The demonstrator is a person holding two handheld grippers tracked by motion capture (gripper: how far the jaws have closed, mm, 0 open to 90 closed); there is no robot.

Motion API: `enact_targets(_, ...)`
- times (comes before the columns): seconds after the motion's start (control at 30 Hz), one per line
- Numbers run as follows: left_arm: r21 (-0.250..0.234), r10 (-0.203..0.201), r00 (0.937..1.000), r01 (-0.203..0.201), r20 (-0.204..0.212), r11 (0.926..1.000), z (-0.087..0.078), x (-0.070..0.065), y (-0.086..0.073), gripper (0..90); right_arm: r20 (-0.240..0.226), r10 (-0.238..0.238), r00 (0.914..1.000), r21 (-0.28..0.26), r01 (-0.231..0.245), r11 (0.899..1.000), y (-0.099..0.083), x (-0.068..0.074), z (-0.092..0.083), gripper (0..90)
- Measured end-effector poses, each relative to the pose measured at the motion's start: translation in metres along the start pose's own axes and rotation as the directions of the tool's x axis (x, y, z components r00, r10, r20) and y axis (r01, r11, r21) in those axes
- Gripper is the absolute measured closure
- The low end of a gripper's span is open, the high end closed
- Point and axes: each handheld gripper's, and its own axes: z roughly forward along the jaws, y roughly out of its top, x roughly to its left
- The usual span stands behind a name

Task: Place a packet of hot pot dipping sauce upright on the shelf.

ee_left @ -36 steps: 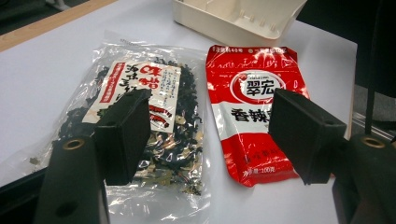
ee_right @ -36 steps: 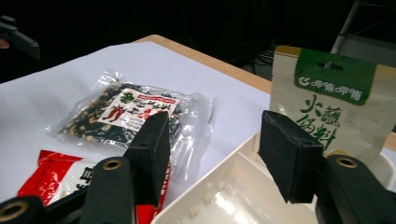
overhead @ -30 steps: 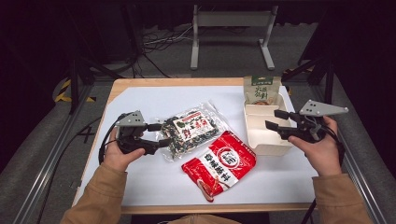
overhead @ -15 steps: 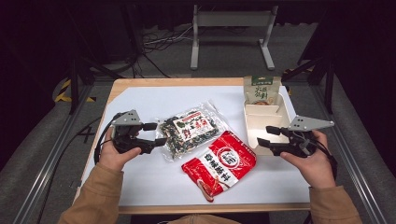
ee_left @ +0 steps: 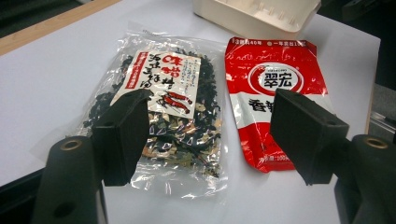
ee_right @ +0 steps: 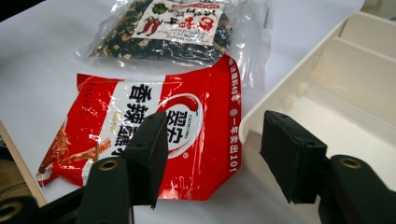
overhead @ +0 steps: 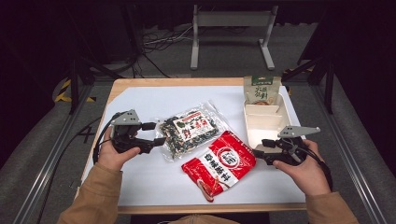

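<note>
Table (overhead: 140, 100): white-topped, wood-edged; everything lies on it.
Cream tray (overhead: 261, 122): divided box at the right side, with a green-topped pouch (overhead: 262, 89) standing at its far end; the near compartments look bare.
Clear bag of dried seaweed mix (overhead: 189, 131): flat at the middle, with a white and red label; its near corner lies just beside the red packet.
Red seasoning packet (overhead: 220, 163): flat, nearer the person, its right edge close against the tray's wall (ee_right: 261, 109).
Left gripper (overhead: 153, 133): jaws wide apart and holding nothing, tips at the left edge of the seaweed bag; in the left gripper view the bag (ee_left: 163, 107) lies beyond the pads, not between them.
Right gripper (overhead: 260, 150): jaws well apart and empty, low by the packet's right edge; in its own view the red packet (ee_right: 154, 135) and the tray rim sit ahead.
Step in hand: likely the approach to pick up, each gripper lined up on its own packet.
Next move: probably slide a jaw under a thin edge, close on the film, lift, and carry to the tray.
</note>
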Motion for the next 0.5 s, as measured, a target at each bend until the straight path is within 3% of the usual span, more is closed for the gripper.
enact_targets(0.17,-0.003,-0.003,1.0,0.003,-0.005,1.0,-0.001,0.002,-0.001,28.9,-0.024,0.033,0.9992,0.03,-0.032,0.999,-0.01,0.001,0.007,41.5)
enact_targets(0.5,0.0,-0.007,0.9999,0.007,-0.011,1.0,-0.001,0.003,-0.001,28.7,-0.003,0.084,0.9965,0.073,-0.083,0.994,-0.029,-0.005,0.021,36.9)
